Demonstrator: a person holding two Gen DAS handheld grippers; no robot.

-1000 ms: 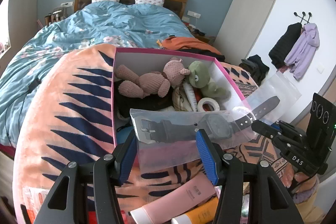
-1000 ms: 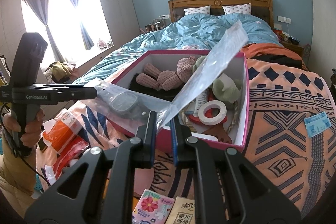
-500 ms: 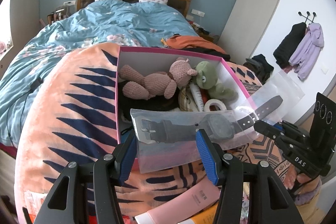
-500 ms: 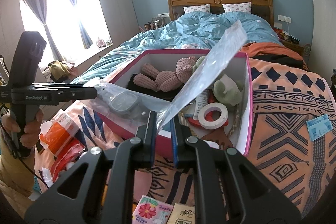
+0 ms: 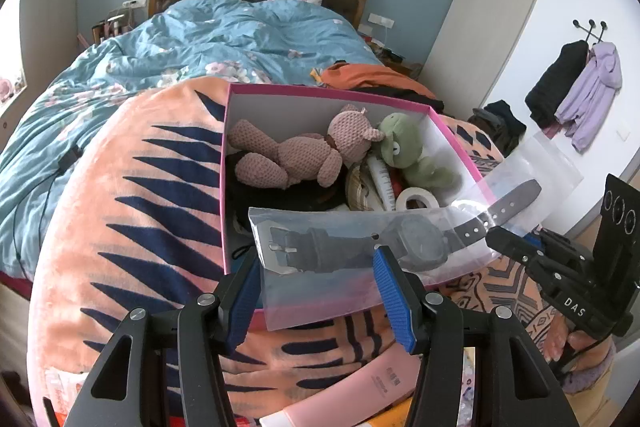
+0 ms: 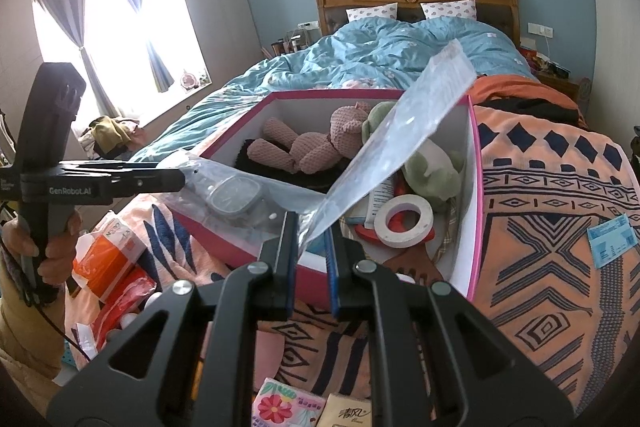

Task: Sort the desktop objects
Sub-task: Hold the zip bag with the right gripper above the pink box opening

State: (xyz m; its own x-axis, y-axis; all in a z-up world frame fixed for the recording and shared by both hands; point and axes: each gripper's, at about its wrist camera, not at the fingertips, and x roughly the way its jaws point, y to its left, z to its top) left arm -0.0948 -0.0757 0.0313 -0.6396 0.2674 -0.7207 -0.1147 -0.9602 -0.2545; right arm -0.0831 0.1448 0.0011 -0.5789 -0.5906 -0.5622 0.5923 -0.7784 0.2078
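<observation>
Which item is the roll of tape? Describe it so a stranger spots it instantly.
Find the pink-rimmed box on the patterned blanket. In its near right part, below the green plush toy, lies the roll of tape. It is the only white ring there.

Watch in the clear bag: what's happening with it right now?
A person is holding the bag with the watch stretched between two tongs, over the near edge of the pink box. The right tongs are shut on one end of the bag. The left tongs stand around the other end, pads at its sides. The box already holds a pink plush, a green plush and a tape roll. The bag is not yet in the box.
</observation>
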